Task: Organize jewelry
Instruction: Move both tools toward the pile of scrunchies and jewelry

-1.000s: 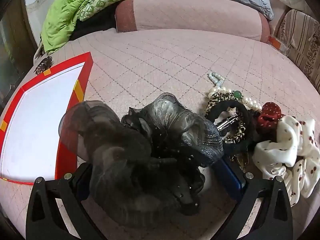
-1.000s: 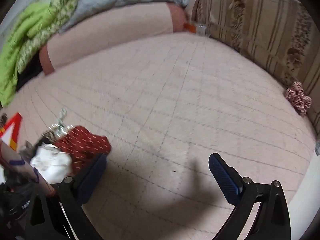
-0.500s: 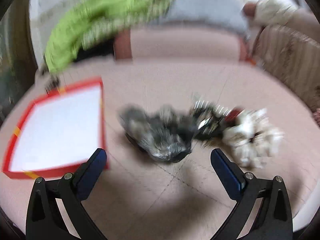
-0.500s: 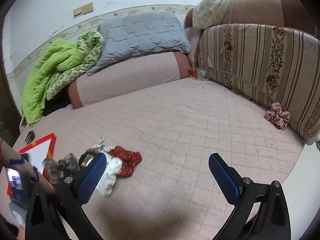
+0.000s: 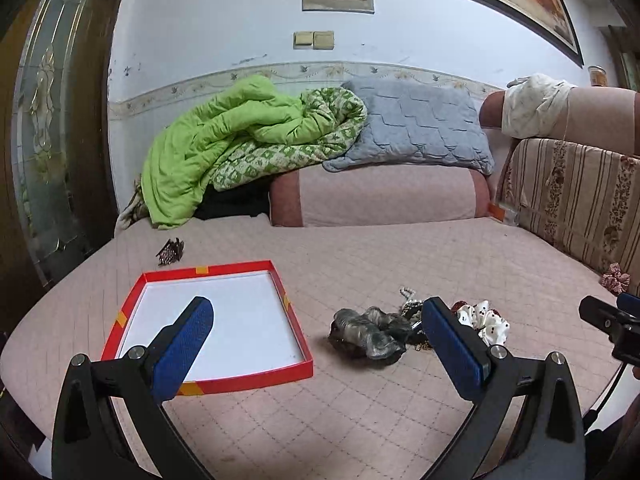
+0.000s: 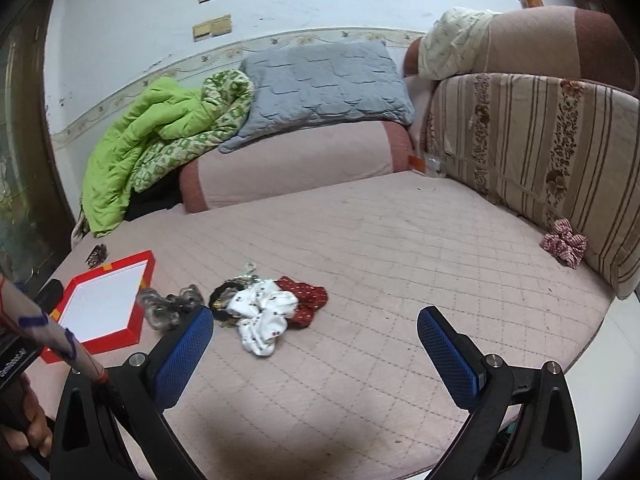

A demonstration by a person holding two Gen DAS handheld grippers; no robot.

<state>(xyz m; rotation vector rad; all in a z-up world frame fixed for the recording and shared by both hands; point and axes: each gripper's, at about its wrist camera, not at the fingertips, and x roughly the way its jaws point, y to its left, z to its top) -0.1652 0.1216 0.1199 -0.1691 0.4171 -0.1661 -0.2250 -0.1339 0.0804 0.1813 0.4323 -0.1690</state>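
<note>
A pile of hair accessories and jewelry lies on the pink quilted bed: a grey sheer scrunchie (image 5: 366,337) (image 6: 166,307), a white dotted scrunchie (image 5: 482,320) (image 6: 262,316), a red dotted one (image 6: 306,296), black bands and pearl beads (image 5: 408,295). A red-rimmed tray with a white floor (image 5: 208,385) (image 6: 132,334) sits left of the pile, nothing in it. My left gripper (image 5: 316,344) hovers open in front of tray and pile, holding nothing. My right gripper (image 6: 314,344) is open above the bed, right of the pile.
A dark hair claw (image 5: 171,251) (image 6: 96,255) lies beyond the tray. A red checked scrunchie (image 6: 564,242) (image 5: 616,278) rests by the striped cushion (image 6: 532,152). A green quilt (image 5: 240,140) and grey pillow (image 5: 416,128) are piled at the back. A person's sleeve (image 6: 52,336) shows at the left edge of the right wrist view.
My left gripper has let go of the grey scrunchie and drawn back and up from the pile. The right gripper has also pulled back and tilted upward.
</note>
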